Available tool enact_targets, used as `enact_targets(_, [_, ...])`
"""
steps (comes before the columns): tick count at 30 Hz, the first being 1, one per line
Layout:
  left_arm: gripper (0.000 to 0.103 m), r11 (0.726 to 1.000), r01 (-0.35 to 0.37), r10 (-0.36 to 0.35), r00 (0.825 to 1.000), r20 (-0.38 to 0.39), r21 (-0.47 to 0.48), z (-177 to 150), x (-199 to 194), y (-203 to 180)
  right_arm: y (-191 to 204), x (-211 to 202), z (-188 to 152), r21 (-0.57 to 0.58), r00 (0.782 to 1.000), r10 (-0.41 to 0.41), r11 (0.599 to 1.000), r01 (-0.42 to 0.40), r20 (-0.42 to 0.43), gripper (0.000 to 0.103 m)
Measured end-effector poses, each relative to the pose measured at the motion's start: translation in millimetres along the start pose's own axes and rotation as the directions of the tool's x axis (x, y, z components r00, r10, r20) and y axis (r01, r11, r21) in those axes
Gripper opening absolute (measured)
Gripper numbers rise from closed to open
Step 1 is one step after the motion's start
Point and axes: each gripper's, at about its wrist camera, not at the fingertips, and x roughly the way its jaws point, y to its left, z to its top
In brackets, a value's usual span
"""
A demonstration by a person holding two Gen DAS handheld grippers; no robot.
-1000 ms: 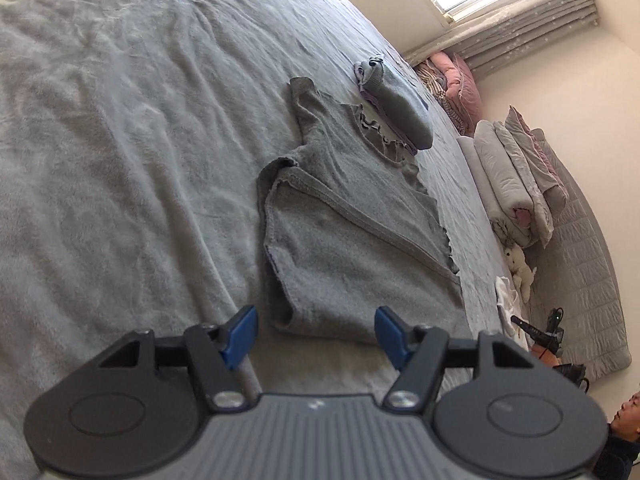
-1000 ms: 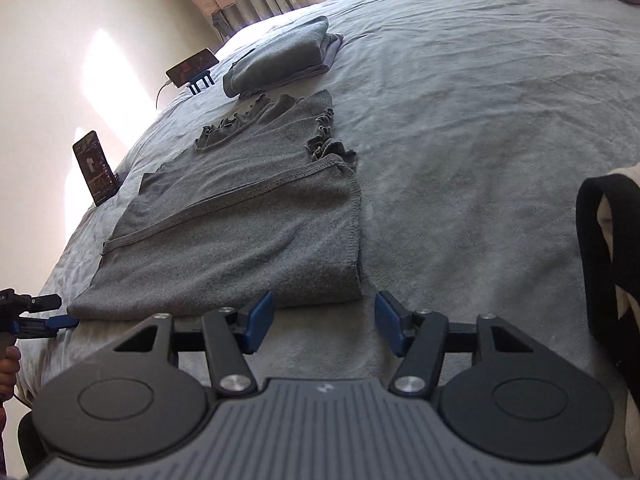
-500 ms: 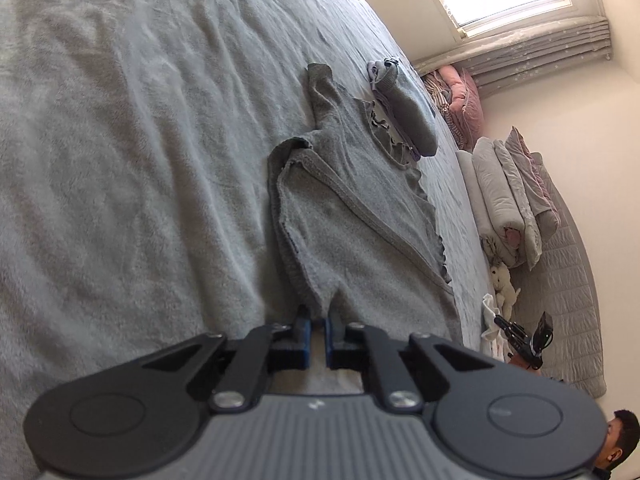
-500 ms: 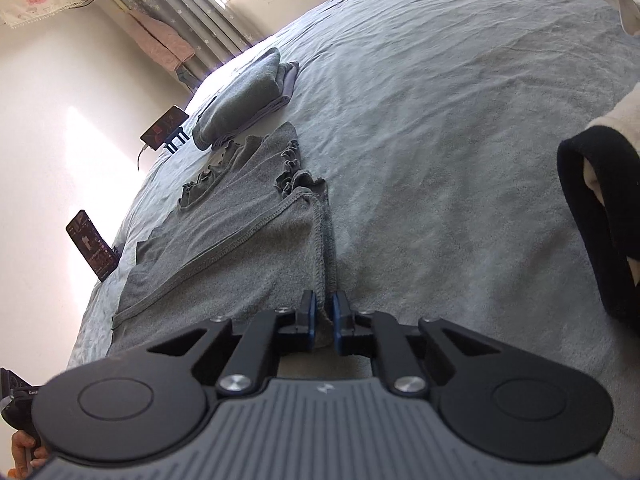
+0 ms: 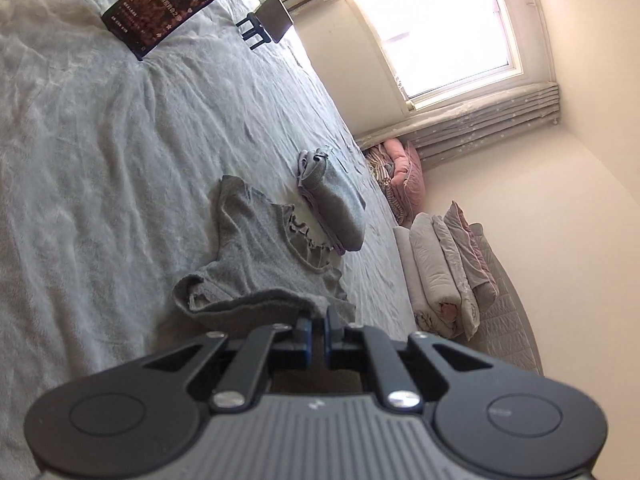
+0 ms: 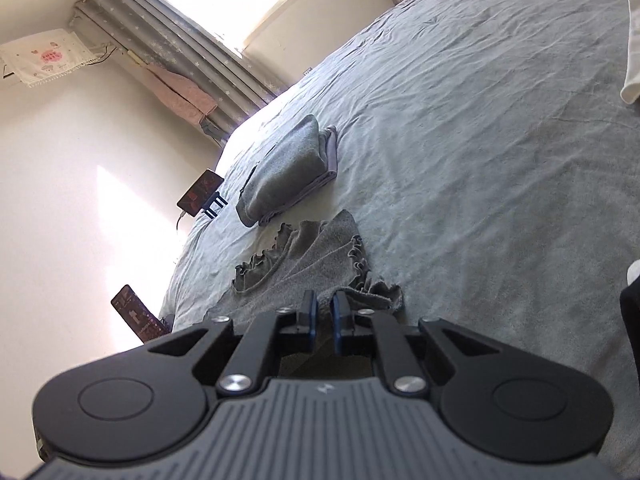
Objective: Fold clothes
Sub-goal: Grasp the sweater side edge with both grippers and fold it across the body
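Note:
A grey top with a ruffled neckline (image 5: pixel 264 256) lies on the grey bed (image 5: pixel 100 160). My left gripper (image 5: pixel 316 322) is shut on its near hem, which is lifted and carried over the rest. In the right wrist view the same grey top (image 6: pixel 316 256) shows, and my right gripper (image 6: pixel 323 312) is shut on the hem's other corner. A folded grey garment (image 5: pixel 336 208) lies just beyond the neckline; it also shows in the right wrist view (image 6: pixel 288 172).
A phone (image 5: pixel 176 0) leans at the bed's far left, with a second phone on a stand (image 5: pixel 272 20) behind it. Folded quilts (image 5: pixel 440 272) and pink pillows (image 5: pixel 404 176) lie along the wall. A white cloth (image 6: pixel 634 48) lies at the right.
Both grippers closed on the near hem of the grey top, then lifted it and carried it forward over the garment toward the neckline.

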Motion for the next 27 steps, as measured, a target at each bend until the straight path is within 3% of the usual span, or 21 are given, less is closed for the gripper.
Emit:
enact_targets(10, [0.005, 0.996, -0.084, 0.082, 0.993, 0.085, 0.03, 41, 49, 2, 6, 57, 24, -0.068, 0.996, -0.077, 0.994, 0.08, 0.046, 0.01])
enact_targets(24, [0.006, 0.974, -0.217, 0.21, 0.972, 0.11, 0.059, 72, 115, 34, -9, 134, 33, -0.132, 0.989, -0.131, 0.982, 0.138, 0.064, 0.013])
enact_targets(26, [0.011, 0.974, -0.214, 0.205, 0.972, 0.112, 0.07, 73, 118, 37, -13, 136, 34, -0.123, 0.992, -0.105, 0.986, 0.112, 0.065, 0.017])
enact_targets(27, [0.024, 0.979, -0.191, 0.183, 0.978, 0.104, 0.074, 74, 117, 39, -16, 136, 34, -0.119, 0.994, -0.086, 0.988, 0.093, 0.067, 0.017])
